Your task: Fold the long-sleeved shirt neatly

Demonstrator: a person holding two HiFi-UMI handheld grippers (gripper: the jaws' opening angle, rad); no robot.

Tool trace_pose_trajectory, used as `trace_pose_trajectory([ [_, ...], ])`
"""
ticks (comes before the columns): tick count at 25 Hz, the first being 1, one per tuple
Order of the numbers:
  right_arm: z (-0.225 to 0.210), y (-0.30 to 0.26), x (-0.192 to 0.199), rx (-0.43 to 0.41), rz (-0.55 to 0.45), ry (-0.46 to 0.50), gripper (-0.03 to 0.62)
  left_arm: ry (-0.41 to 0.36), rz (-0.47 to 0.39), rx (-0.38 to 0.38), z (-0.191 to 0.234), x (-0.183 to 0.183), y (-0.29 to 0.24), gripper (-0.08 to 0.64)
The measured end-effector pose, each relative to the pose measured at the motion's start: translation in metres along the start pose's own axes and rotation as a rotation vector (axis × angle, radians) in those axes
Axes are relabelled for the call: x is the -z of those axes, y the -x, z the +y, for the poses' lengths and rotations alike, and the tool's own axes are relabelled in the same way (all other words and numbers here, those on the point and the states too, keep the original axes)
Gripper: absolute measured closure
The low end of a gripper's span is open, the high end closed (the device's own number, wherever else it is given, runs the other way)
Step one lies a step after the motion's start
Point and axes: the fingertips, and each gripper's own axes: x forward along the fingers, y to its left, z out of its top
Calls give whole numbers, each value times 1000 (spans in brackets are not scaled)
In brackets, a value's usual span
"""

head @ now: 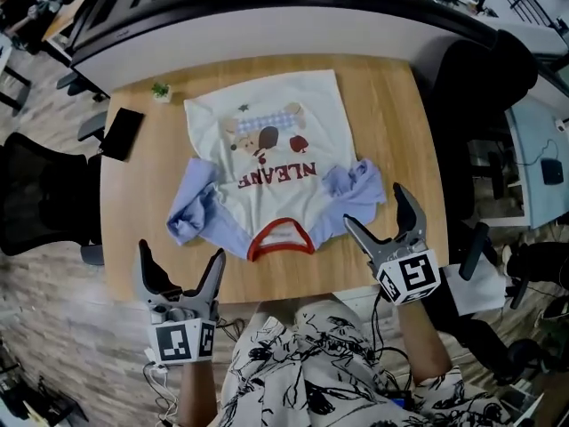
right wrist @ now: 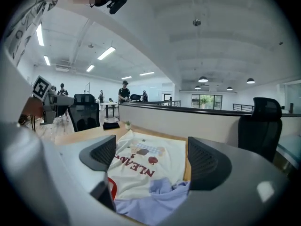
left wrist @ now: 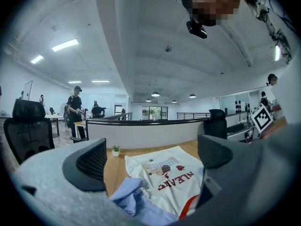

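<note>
Left gripper [head: 180, 251]: jaws wide apart, nothing between them. It is held over the near edge of the table, short of the shirt and clear of the cloth.

Right gripper [head: 373, 205]: jaws wide apart, nothing clamped. Its tips are just beside the crumpled sleeve on the person's right; whether they touch it cannot be told.

Shirt [head: 267, 163]: long-sleeved, with a cream body. It lies flat and face up in the middle of the table, with the neck toward the person and the hem toward the far edge. The front carries a cartoon picture above red lettering, upside down in the head view.

Neck trim [head: 280, 240]: a red band, nearest the person.

Left sleeve [head: 191, 205]: light blue, bunched in a heap against the body's side, on the person's left.

Right sleeve [head: 356, 189]: light blue, crumpled likewise on the person's right.

Table [head: 396, 118]: light wood, bare around the shirt.

Potted plant [head: 161, 90]: small, at the far left corner, apart from the shirt.

Black flat object [head: 122, 133]: on the table's left edge, near the plant.

Curved counter [head: 267, 23]: white with a dark top, beyond the table.

Office chairs: one black chair [head: 40, 205] left of the table, another [head: 480, 105] to its right.
</note>
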Motion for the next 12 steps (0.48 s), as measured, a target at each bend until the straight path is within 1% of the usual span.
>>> trace_pose_trajectory([
  [3, -4, -28, 26, -13, 53, 0, 121, -1, 33, 18, -8, 8, -18, -35],
  [7, -5, -68, 76, -43, 175, -11, 123, -7, 71, 45, -23, 26, -36, -35],
  [12, -7, -104, 126, -27, 280, -36, 130, 1, 120, 73, -36, 53, -58, -35],
])
